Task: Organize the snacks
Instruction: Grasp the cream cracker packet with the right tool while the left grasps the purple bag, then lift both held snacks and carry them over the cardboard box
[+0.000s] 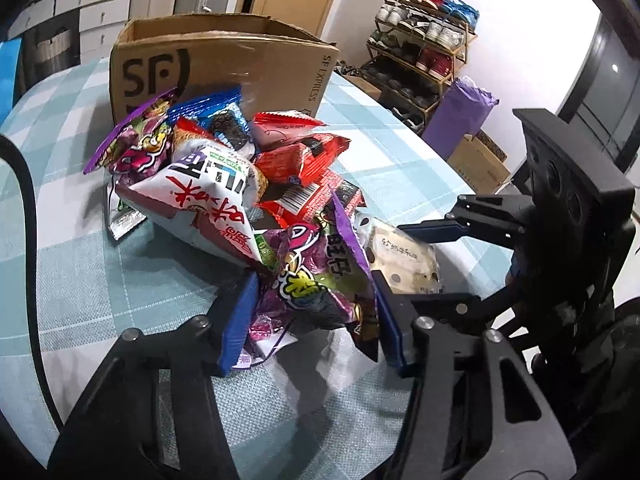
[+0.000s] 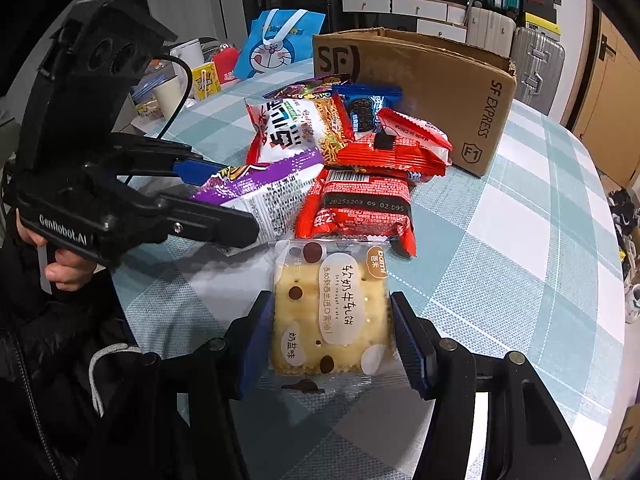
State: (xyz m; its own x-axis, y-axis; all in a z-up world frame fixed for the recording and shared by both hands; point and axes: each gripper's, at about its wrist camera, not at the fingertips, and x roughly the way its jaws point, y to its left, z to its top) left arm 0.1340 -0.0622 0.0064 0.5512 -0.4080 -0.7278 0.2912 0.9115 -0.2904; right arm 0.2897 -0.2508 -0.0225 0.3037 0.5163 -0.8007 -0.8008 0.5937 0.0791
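A pile of snack packets lies on the checked tablecloth in front of an open SF cardboard box. My left gripper is shut on a purple snack bag at the near end of the pile; it also shows in the right wrist view. My right gripper is shut on a cream cracker packet, pressing both its sides. That packet shows in the left wrist view, beside the purple bag. The box also shows in the right wrist view.
Red packets, a white noodle bag and a blue biscuit pack lie in the pile. A blue Doraemon bag, a cup and a yellow carton stand at the far left. A shoe rack stands past the table edge.
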